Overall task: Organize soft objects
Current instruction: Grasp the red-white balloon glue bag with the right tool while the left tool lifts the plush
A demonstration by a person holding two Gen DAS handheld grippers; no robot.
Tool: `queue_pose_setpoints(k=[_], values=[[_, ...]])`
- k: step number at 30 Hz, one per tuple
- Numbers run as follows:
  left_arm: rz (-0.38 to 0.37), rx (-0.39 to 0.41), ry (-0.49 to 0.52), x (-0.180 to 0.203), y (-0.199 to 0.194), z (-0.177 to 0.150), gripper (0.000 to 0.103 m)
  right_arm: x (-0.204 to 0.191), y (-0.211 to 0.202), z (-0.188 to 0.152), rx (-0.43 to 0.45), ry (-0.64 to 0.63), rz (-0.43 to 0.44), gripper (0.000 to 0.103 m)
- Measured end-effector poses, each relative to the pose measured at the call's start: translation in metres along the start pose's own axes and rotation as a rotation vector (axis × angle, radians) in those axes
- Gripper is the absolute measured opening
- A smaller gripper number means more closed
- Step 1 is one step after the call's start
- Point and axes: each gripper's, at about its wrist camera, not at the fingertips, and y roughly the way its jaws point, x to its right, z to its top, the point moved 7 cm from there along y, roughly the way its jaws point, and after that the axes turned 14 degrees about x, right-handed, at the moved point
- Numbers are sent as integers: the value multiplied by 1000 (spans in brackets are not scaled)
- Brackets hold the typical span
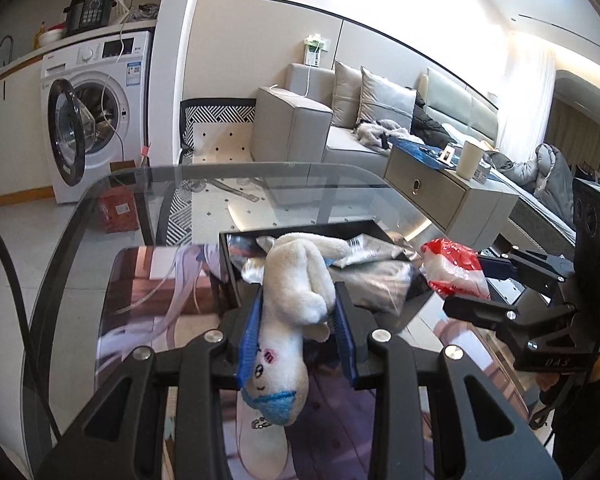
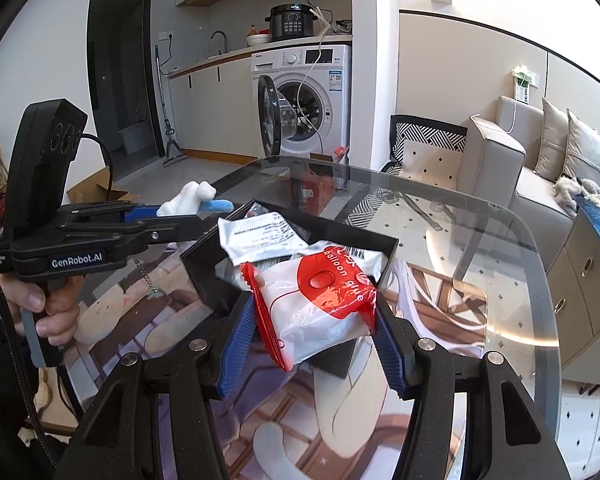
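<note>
My left gripper (image 1: 298, 320) is shut on a white plush toy (image 1: 296, 300) with a blue mask, held just in front of a black tray (image 1: 228, 268). The toy also shows in the right wrist view (image 2: 192, 200), sticking out of the left gripper (image 2: 172, 216). My right gripper (image 2: 314, 320) is shut on a red and white plastic packet (image 2: 320, 304) marked "balloon glue", held over the tray's near corner (image 2: 208, 276). The packet shows at the right in the left wrist view (image 1: 454, 268). Silver and white pouches (image 2: 260, 236) lie in the tray.
The tray stands on a printed mat (image 2: 340, 420) on a glass table (image 2: 520, 280). A washing machine (image 2: 304, 92) with an open door is behind. A grey sofa (image 1: 340, 120) and a low cabinet (image 1: 440, 188) stand to the right.
</note>
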Motion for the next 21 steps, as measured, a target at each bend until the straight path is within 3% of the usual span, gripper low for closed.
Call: queue_pose_setpoints(k=[21], values=[[14, -34, 19, -1, 68, 4, 32, 12, 67, 18, -53, -10, 12, 57]])
